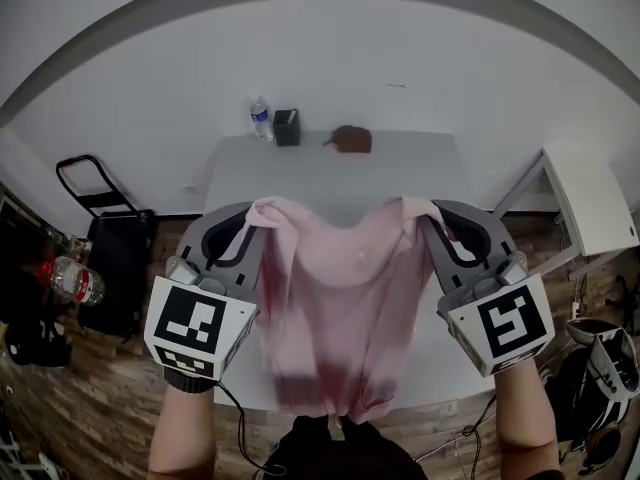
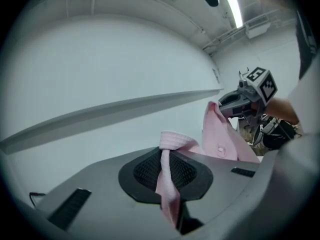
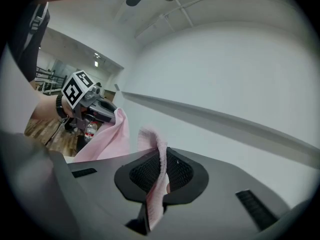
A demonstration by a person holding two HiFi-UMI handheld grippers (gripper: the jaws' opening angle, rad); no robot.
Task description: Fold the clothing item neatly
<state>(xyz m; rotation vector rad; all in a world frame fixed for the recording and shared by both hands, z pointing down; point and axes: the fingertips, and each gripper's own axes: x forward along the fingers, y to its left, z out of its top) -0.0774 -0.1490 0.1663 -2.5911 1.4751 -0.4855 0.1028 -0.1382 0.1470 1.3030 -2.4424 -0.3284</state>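
A pink shirt (image 1: 335, 308) hangs spread in the air above the white table (image 1: 330, 173), its lower hem blurred near the table's front edge. My left gripper (image 1: 256, 212) is shut on the shirt's upper left corner, where pink cloth (image 2: 167, 176) is pinched between the black pads. My right gripper (image 1: 428, 214) is shut on the upper right corner, with pink cloth (image 3: 156, 184) caught between its pads. Each gripper view shows the other gripper (image 2: 235, 101) (image 3: 102, 109) holding the far corner of the shirt (image 2: 220, 139) (image 3: 102, 139).
At the table's far edge stand a water bottle (image 1: 261, 120), a dark box (image 1: 287, 127) and a brown object (image 1: 351, 139). A black cart (image 1: 105, 218) and another bottle (image 1: 75, 280) are on the left. A white side table (image 1: 592, 203) stands on the right.
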